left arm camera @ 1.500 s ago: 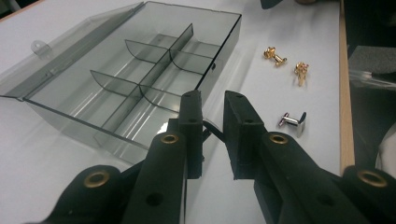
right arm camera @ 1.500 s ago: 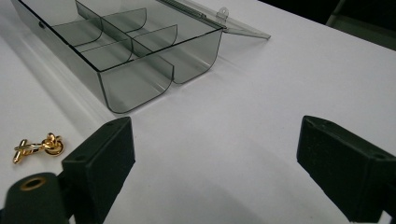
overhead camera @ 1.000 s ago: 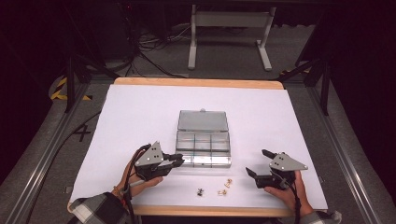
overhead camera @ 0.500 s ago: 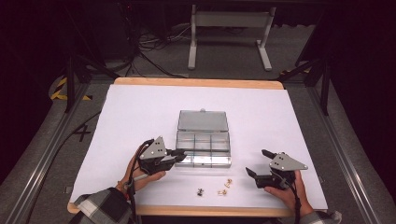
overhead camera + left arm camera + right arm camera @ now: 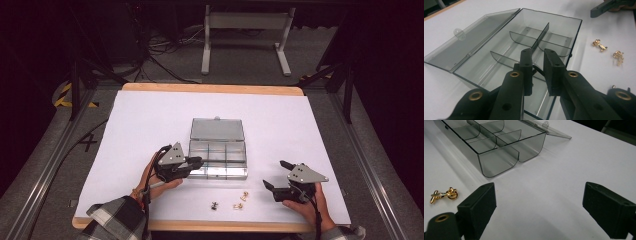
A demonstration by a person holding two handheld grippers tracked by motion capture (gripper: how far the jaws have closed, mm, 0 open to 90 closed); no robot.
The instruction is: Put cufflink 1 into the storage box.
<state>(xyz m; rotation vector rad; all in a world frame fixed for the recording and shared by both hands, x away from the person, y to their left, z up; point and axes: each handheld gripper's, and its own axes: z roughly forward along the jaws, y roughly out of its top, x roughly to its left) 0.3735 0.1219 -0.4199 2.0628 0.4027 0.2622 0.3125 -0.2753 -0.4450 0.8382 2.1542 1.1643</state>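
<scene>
My left tongs are nearly shut over the box, holding something dark, hard to identify. It may drop outside a compartment. Right tongs gape wide, idle near cufflinks.

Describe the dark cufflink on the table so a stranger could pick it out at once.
Start at the clear compartment box with its lid open, in the middle of the white table. Between the box and the table's near edge lie three small cufflinks in a loose row. The dark cufflink is the one nearest the left gripper; the gold cufflinks beside it are shiny yellow, while it is blackish.
</scene>
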